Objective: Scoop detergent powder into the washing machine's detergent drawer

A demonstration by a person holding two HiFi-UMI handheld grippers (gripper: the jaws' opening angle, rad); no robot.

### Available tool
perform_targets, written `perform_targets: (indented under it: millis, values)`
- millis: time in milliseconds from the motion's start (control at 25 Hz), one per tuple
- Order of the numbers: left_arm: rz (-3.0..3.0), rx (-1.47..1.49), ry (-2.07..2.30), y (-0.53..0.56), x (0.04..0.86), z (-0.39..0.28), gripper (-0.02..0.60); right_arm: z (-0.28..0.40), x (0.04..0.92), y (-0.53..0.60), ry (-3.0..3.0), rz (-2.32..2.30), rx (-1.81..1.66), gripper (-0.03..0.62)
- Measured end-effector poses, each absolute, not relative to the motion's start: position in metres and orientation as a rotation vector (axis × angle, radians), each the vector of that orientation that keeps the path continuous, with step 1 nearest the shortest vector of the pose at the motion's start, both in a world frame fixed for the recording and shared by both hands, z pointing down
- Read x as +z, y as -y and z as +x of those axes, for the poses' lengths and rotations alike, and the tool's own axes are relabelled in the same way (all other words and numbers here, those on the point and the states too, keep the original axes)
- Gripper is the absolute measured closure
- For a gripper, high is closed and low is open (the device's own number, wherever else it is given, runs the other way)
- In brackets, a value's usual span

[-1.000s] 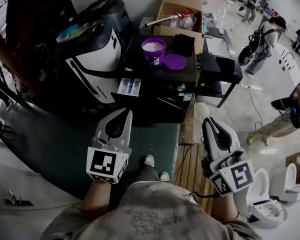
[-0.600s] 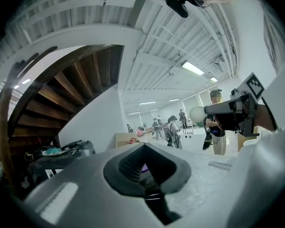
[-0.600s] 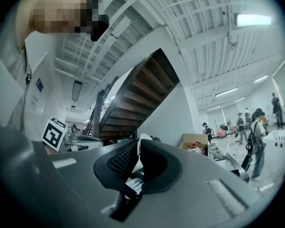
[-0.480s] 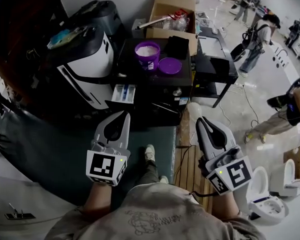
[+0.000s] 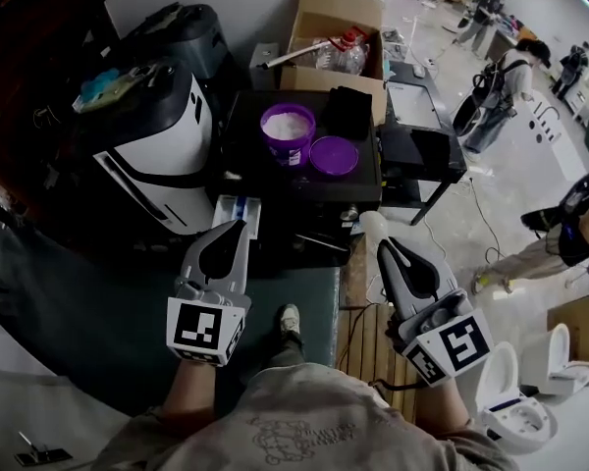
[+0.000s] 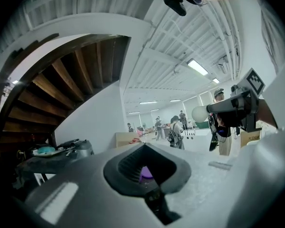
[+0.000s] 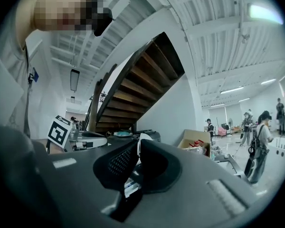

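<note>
Detergent powder (image 5: pixel 287 124) sits unscooped in the purple tub (image 5: pixel 287 152), upper centre; detergent drawer (image 5: pixel 234 207) open; left gripper (image 5: pixel 239 228) and right gripper (image 5: pixel 384 245) closed, empty.

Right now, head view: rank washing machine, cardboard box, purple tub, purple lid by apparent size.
1. washing machine
2. cardboard box
3. purple tub
4. purple lid, nearly the tub's width, so 3 and 4 are close.
</note>
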State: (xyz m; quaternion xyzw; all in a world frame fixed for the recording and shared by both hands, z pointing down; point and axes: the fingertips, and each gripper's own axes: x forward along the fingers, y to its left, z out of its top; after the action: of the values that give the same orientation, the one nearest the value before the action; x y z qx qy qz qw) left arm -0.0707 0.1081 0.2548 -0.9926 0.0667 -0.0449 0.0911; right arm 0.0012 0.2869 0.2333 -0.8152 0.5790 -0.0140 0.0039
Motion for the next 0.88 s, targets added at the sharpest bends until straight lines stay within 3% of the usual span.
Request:
perform_targets:
  millis: [880]
  values:
    - [-2.993, -0.21, -0.064, 0.054, 0.276, 0.066, 0.581, 0.127, 0.251, -0.099, -1.836, -2.625, -0.159, 0.557]
